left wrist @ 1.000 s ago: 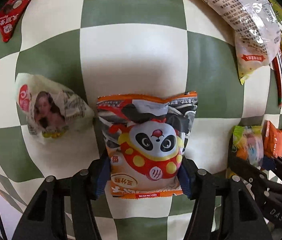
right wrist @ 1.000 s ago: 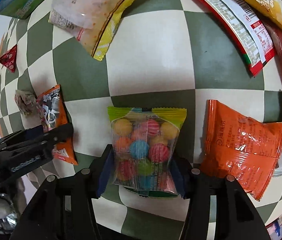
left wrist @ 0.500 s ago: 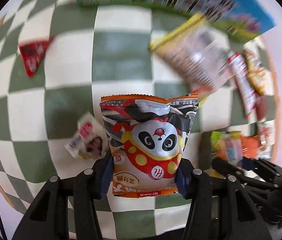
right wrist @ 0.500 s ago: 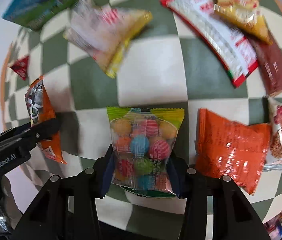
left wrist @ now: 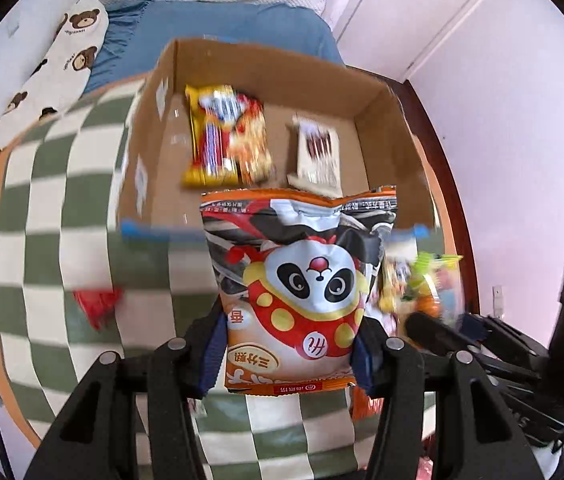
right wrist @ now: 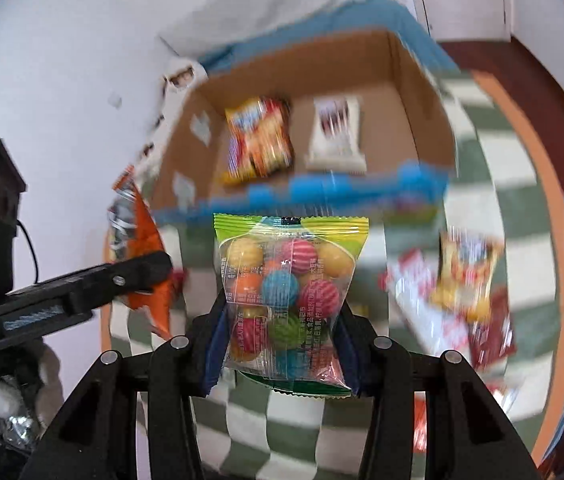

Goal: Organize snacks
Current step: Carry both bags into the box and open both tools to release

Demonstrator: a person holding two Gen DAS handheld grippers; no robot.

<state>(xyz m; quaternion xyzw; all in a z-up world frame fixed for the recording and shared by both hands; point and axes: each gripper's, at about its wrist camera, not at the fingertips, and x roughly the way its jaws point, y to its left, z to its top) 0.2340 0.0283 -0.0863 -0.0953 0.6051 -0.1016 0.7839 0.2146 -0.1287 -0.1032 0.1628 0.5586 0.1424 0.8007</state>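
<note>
Checkered cloth [left wrist: 58,216] spreads before our cardboard box [left wrist: 266,76], which already holds two packets. We carry two more toward it: left gripper [left wrist: 287,354] clamped on the panda bag [left wrist: 301,284], right gripper [right wrist: 282,354] clamped on the gumball bag [right wrist: 287,292]. Several snacks remain on the cloth near the box.

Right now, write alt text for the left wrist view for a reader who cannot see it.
The left gripper holds an orange panda snack bag clamped between its fingers, above a green-and-white checkered table. Beyond it stands an open cardboard box with a yellow-and-red snack packet and a pale packet lying inside. At lower right, the right gripper holds a blurred colourful bag.
</note>
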